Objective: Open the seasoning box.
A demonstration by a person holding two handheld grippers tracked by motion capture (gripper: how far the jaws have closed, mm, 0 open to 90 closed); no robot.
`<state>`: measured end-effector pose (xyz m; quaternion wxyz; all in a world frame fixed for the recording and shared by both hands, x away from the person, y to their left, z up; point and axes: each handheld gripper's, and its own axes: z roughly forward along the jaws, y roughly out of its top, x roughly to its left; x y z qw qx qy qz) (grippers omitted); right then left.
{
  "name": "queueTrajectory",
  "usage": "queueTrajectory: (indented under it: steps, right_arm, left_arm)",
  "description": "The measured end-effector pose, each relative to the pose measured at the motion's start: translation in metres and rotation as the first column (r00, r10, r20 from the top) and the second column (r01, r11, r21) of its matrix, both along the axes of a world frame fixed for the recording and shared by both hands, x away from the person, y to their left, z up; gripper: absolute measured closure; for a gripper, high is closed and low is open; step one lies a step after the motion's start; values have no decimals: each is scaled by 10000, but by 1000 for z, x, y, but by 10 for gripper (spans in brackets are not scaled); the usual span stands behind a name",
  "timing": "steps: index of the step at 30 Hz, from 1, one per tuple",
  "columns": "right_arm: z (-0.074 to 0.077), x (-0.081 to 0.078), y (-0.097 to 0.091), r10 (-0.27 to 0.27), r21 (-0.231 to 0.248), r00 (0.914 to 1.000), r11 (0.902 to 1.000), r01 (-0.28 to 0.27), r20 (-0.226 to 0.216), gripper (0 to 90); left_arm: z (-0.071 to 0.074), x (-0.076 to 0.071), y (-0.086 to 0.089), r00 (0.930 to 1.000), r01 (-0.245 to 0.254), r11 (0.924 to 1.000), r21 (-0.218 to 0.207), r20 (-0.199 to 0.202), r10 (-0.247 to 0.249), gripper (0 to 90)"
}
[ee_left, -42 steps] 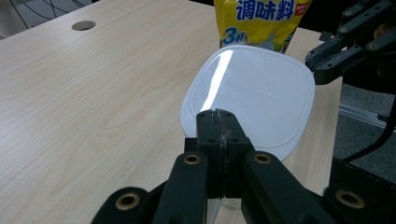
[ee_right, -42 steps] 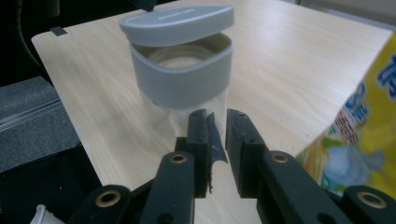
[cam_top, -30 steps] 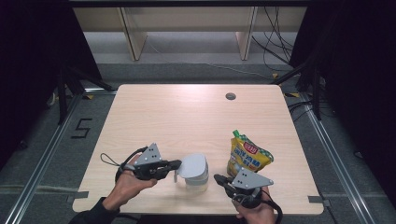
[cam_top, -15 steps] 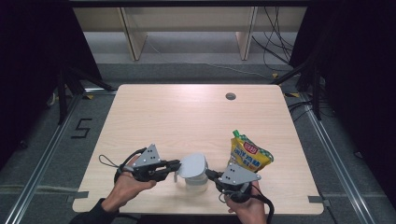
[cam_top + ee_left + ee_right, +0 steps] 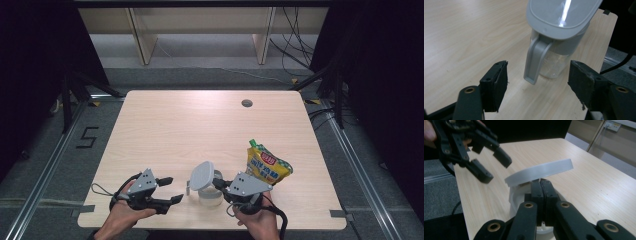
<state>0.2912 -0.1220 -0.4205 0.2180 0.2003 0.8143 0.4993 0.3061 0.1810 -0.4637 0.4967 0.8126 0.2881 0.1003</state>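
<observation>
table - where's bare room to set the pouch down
The table is bare across its whole far half, from the small hole to the left edge. The near edge is crowded: left tongs, lidded jug, right tongs and yellow pouch.

The jug (image 5: 554,40) has its lid (image 5: 561,15) cut off by the top edge; the left hand-held gripper (image 5: 487,162) looks blurred.

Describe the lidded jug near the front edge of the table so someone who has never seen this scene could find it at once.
On the light wooden table, look at the near edge between the two handheld black grippers. There stands a small clear plastic jug with a grey handle and a tilted-up grey lid; its neighbour, a yellow pouch, is opaque and printed.
</observation>
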Motion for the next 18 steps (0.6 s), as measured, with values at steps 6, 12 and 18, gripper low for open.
queueTrajectory:
  steps: [6, 12, 18]
  right_arm:
    - [5, -1, 9, 149, 57, 9998, 9999, -149, 146, 900]
    - [8, -1, 22, 399, 156, 9991, 9991, -401, 131, 900]
    - [7, -1, 28, 627, 56, 9979, 9980, -628, 175, 897]
  left_arm:
    - [-9, -2, 3, 9997, -224, 9997, -53, -95, 223, 261]
    - [-20, -3, -4, 9992, -343, 9985, 424, -204, 352, 243]
    - [-19, -2, -2, 9998, -209, 9957, 906, 95, 201, 226]
